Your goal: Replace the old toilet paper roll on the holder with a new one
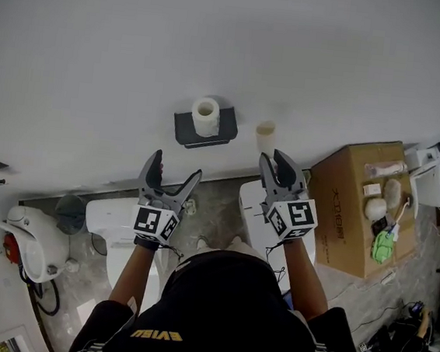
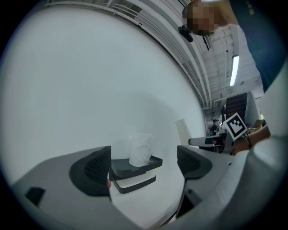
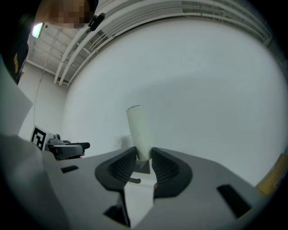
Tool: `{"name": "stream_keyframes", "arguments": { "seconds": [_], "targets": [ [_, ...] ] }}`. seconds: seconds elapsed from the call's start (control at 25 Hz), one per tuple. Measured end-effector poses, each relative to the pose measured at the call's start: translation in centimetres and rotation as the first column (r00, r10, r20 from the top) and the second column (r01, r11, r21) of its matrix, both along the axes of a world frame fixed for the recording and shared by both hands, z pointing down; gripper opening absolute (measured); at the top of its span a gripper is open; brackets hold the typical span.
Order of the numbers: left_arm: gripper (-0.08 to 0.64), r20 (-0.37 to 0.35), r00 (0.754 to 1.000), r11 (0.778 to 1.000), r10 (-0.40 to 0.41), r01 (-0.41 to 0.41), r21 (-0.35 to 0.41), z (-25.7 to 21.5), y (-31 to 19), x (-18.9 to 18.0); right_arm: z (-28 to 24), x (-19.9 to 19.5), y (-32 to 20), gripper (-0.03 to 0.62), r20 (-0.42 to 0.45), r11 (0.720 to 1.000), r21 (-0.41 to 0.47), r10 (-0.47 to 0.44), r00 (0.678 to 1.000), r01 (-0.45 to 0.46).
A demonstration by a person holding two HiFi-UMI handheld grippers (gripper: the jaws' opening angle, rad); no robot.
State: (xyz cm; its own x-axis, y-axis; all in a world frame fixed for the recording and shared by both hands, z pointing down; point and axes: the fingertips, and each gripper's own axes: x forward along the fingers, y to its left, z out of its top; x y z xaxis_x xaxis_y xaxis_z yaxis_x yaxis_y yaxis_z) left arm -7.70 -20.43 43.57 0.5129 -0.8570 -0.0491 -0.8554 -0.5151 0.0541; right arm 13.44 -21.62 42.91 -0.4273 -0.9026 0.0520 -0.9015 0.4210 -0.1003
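The toilet paper roll (image 1: 205, 117) stands upright on the flat top shelf of the dark holder (image 1: 227, 127), which is fixed to the white wall (image 1: 100, 49). In the left gripper view the roll (image 2: 140, 149) sits towards the middle of that shelf, with the holder's bar (image 2: 135, 185) hanging just below it.

Beside the holder, on the side of the person's right hand, a pale tube (image 1: 265, 137) is held up near the wall. It looks like a bare cardboard core, though the lens washes out its surface. The right gripper (image 3: 144, 164) has it by the lower end: its fingers (image 3: 123, 166) stand close together and press on the tube (image 3: 139, 130) from both sides, the tube rising upright above them.

The left gripper (image 1: 176, 167) is level with the holder and apart from it. Its fingers (image 2: 92, 170) are spread wide with nothing gripped; the holder shows in the gap between them.

Below the grippers are a white toilet (image 1: 117, 223) and, further to the right, an open cardboard box (image 1: 349, 216) on the floor.
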Motion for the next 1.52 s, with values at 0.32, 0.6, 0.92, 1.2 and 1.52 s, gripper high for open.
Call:
{"name": "stream_keyframes", "arguments": {
  "seconds": [0.32,0.6,0.92,1.2,1.52],
  "targets": [
    [0.472,0.055,0.997,0.998,0.052,-0.054,0.029,0.2,-4.2,2.4,0.0,-1.0,0.5,0.109,-0.021,0.999,-0.005,-0.042,0.999,0.042],
    [0.472,0.117,0.991,0.998,0.058,-0.061,0.027,-0.2,-8.5,4.6,0.0,-0.1,0.8,0.110,-0.016,0.999,-0.017,-0.030,0.999,0.030],
    [0.472,0.213,0.976,0.999,0.036,-0.038,0.008,0.4,-11.7,5.0,0.7,1.4,1.1,0.114,-0.004,0.999,-0.041,0.018,1.000,-0.019],
    [0.464,0.278,0.960,0.999,0.037,-0.038,-0.001,0.8,-12.1,5.1,0.8,1.6,0.8,0.114,-0.014,0.998,-0.043,0.033,0.999,-0.034],
    [0.279,0.307,0.952,1.000,0.004,-0.009,0.015,0.9,-12.4,4.1,0.7,1.4,0.8,0.114,-0.037,0.999,-0.039,0.031,0.999,-0.033]
  ]
}}
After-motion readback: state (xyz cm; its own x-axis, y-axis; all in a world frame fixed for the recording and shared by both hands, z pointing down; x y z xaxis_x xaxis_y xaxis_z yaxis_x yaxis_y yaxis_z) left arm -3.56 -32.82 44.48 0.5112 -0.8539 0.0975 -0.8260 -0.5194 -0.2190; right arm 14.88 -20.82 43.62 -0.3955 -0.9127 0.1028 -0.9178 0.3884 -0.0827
